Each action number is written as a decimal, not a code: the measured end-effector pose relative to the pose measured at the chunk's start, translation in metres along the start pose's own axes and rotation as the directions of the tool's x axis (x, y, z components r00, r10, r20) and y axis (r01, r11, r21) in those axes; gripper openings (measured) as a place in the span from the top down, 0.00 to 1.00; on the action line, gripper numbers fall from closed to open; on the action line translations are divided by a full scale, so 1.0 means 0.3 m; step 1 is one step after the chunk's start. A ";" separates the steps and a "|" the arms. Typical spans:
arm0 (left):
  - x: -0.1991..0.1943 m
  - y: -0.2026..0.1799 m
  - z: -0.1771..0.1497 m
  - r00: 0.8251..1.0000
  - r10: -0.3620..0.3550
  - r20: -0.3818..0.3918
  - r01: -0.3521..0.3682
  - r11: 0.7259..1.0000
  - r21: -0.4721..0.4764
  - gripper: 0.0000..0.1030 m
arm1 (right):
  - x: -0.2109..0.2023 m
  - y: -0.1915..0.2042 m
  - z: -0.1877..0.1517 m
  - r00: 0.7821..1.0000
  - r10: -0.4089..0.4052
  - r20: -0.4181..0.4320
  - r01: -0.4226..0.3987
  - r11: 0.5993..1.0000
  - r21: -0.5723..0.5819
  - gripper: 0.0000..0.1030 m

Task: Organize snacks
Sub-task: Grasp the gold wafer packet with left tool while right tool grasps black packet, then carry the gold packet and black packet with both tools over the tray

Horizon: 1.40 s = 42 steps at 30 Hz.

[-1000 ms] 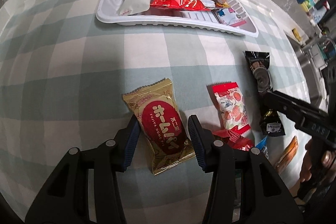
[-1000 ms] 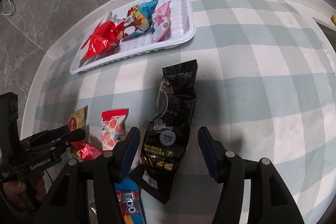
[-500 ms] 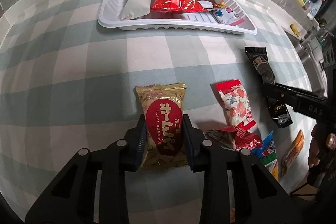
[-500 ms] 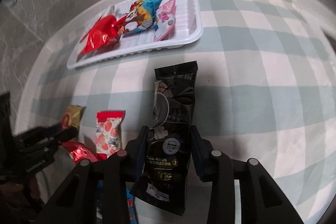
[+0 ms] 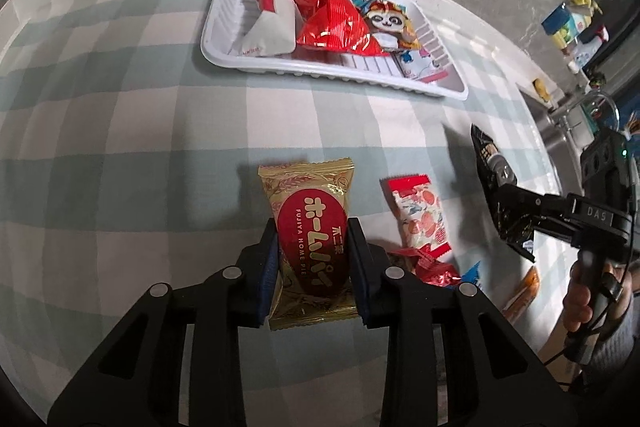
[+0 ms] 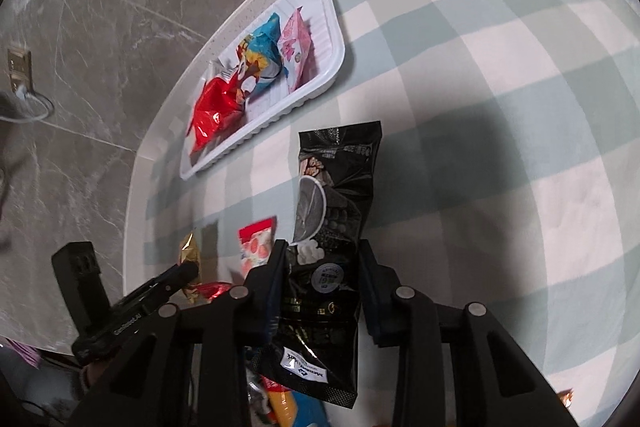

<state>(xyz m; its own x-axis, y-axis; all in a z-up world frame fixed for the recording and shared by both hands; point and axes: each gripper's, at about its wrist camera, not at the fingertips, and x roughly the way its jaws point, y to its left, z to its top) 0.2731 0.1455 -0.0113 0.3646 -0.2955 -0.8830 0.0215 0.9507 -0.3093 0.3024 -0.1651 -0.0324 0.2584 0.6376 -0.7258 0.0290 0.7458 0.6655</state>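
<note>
A gold packet with a red oval label is pinched between the pads of my left gripper, just above the checked cloth. My right gripper has its jaws closing, pads pressing both sides of a long black snack packet that hangs tilted off the cloth. The left wrist view shows the right gripper at the right with the black packet. A white tray at the far side holds a white packet, a red foil bag, a panda packet and a pink one.
Loose on the cloth lie a strawberry-print packet, a red foil sweet and an orange packet. A person's hand grips the right handle. The round table's edge borders marble floor. A sink stands at the right.
Both grippers went from open around their packets to closed on them. The gold packet now sits straight between the left jaws. The right view has tilted, with the black packet raised.
</note>
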 end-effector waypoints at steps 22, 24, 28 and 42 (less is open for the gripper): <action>-0.108 0.096 0.229 0.993 -0.061 0.101 0.067 0.996 -0.063 0.72 | -0.066 0.103 0.140 0.994 0.105 0.039 -0.105 0.994 -0.002 0.66; -0.107 0.105 0.257 0.993 -0.057 0.104 0.064 0.996 -0.063 0.72 | -0.066 0.110 0.165 0.994 0.102 0.046 -0.102 0.995 -0.007 0.66; -0.096 0.115 0.320 0.993 -0.049 0.111 0.055 0.997 -0.053 0.72 | -0.052 0.113 0.223 0.994 0.100 0.055 -0.099 0.995 -0.013 0.66; 0.019 0.159 0.528 0.994 -0.033 0.103 0.038 0.998 -0.048 0.72 | 0.056 0.147 0.430 0.997 0.047 0.059 -0.043 0.997 -0.067 0.66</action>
<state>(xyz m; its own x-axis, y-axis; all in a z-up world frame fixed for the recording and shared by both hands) 0.4236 0.2042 0.0249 0.4577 -0.3157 -0.8312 -0.0093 0.9331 -0.3595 0.4327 -0.1467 0.0073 0.3162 0.6597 -0.6818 -0.0472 0.7287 0.6832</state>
